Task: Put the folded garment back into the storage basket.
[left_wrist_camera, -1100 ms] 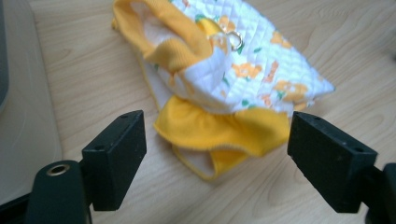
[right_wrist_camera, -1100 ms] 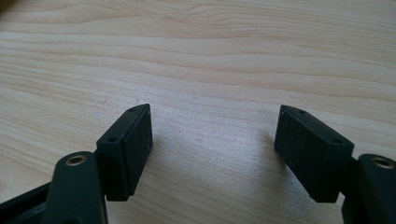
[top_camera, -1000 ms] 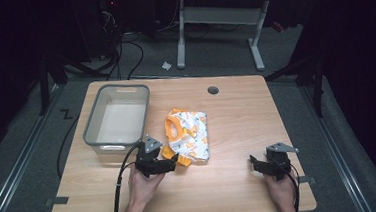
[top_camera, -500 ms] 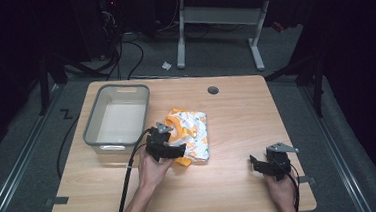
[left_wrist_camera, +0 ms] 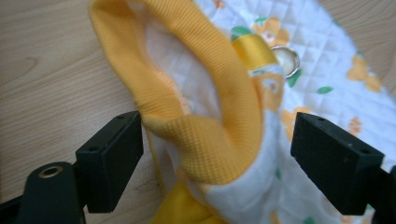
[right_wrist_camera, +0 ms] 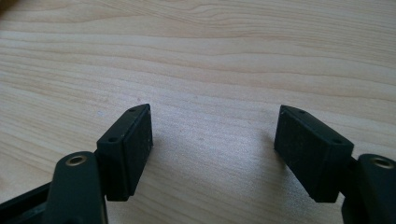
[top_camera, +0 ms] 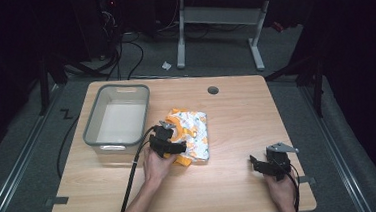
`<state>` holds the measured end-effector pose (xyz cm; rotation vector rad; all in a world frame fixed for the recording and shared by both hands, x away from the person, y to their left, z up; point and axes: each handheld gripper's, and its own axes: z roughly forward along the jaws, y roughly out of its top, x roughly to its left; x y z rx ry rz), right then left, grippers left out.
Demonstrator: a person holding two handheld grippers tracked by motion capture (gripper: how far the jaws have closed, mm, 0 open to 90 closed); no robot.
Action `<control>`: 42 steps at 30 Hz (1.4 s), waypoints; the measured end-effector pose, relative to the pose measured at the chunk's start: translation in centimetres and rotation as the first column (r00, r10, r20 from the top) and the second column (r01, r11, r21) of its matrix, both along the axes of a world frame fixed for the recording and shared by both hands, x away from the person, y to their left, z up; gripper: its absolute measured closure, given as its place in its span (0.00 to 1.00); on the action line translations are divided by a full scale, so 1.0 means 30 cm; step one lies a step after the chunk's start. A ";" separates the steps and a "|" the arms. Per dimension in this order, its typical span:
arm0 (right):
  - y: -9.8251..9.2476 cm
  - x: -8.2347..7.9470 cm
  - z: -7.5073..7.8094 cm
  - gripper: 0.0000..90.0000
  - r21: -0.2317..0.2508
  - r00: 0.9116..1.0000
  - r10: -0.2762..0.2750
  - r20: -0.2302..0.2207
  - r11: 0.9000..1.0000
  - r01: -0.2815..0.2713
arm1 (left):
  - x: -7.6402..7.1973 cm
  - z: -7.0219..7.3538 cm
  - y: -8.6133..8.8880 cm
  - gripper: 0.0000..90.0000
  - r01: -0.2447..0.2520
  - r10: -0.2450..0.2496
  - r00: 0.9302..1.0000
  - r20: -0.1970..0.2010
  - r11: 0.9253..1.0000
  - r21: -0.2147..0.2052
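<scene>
1. Here, a folded quilted garment (top_camera: 192, 136), white with orange flowers and green leaves, is seen lying near the middle of the wooden tabletop (top_camera: 237, 117), just right of a grey plastic bin (top_camera: 117, 118).
2. The left claw (top_camera: 171, 146) is held by the left hand (top_camera: 157, 165) at the garment's near-left edge, touching the cloth.
3. In the left gripper view, the left claw (left_wrist_camera: 217, 149) is seen spread wide, with the garment's ribbed orange cuff (left_wrist_camera: 205, 112) rising between its 2 black jaws; the jaws are not pressed onto the cloth.
4. A metal snap button (left_wrist_camera: 286, 58) is seen on the garment (left_wrist_camera: 336, 70) beyond the cuff, beside an orange strip.
5. The right claw (top_camera: 260, 165) is held by the right hand (top_camera: 281, 192) near the tabletop's near-right corner, well apart from the garment.
6. In the right gripper view, the right claw (right_wrist_camera: 212, 147) is seen spread open over bare wood (right_wrist_camera: 210, 60), with nothing between its jaws.
7. A round grommet hole (top_camera: 213, 90) is seen near the tabletop's far edge.
8. The bin is seen with a white inside; whether anything lies in it cannot be told.
</scene>
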<state>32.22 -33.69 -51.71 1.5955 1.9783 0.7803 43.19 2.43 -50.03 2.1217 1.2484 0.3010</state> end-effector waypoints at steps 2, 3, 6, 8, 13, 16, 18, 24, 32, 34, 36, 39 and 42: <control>0.000 0.000 0.000 0.31 0.000 1.000 0.000 0.000 1.000 0.000 | 0.002 -0.007 -0.001 0.21 -0.001 0.001 1.000 0.002 1.000 0.012; 0.000 0.000 0.000 0.31 0.000 1.000 0.000 0.000 1.000 0.000 | 0.003 -0.018 -0.005 0.22 -0.002 0.002 1.000 0.005 1.000 0.019; 0.000 0.000 0.000 0.31 0.000 1.000 0.001 0.000 1.000 -0.001 | 0.008 -0.030 -0.007 0.30 0.014 -0.014 1.000 -0.001 1.000 0.008; 0.000 0.000 0.000 0.31 -0.001 1.000 0.001 -0.002 1.000 -0.001 | 0.011 -0.038 -0.010 0.34 0.023 -0.023 1.000 -0.008 1.000 0.008; 0.000 0.000 0.000 0.31 0.000 1.000 0.002 0.000 1.000 -0.002 | 0.007 -0.040 -0.012 0.41 0.047 -0.046 0.999 -0.008 0.999 0.024; 0.000 0.000 0.000 0.31 -0.001 1.000 0.002 0.000 1.000 -0.002 | 0.002 -0.038 -0.017 0.49 0.059 -0.059 0.998 -0.006 0.998 0.022; 0.000 0.000 0.000 0.31 0.000 1.000 0.003 0.000 1.000 -0.003 | -0.002 -0.036 -0.019 0.59 0.081 -0.081 0.997 -0.010 0.997 0.011; 0.000 0.000 0.000 0.31 0.000 1.000 0.004 0.000 1.000 -0.004 | 0.005 -0.033 -0.019 0.79 0.113 -0.114 0.993 -0.040 0.993 -0.027; 0.000 -0.001 0.000 0.31 0.000 1.000 0.005 0.000 1.000 -0.005 | 0.001 -0.016 -0.023 0.85 0.128 -0.129 0.991 -0.018 0.991 -0.048; 0.000 -0.001 0.001 0.31 -0.001 1.000 0.004 -0.002 1.000 -0.004 | -0.002 -0.004 -0.028 0.85 0.138 -0.138 0.990 -0.011 0.989 -0.048; 0.000 -0.001 0.000 0.31 0.000 1.000 0.005 0.000 1.000 -0.005 | -0.003 0.003 -0.031 0.85 0.142 -0.142 0.990 -0.007 0.989 -0.048; 0.000 -0.002 0.001 0.31 0.000 1.000 0.005 -0.002 1.000 -0.005 | -0.007 0.031 -0.038 0.85 0.159 -0.159 0.987 0.007 0.986 -0.054; 0.000 -0.002 0.001 0.31 0.000 1.000 0.005 -0.003 1.000 -0.005 | -0.010 0.039 -0.033 0.85 0.163 -0.162 0.987 0.009 0.985 -0.060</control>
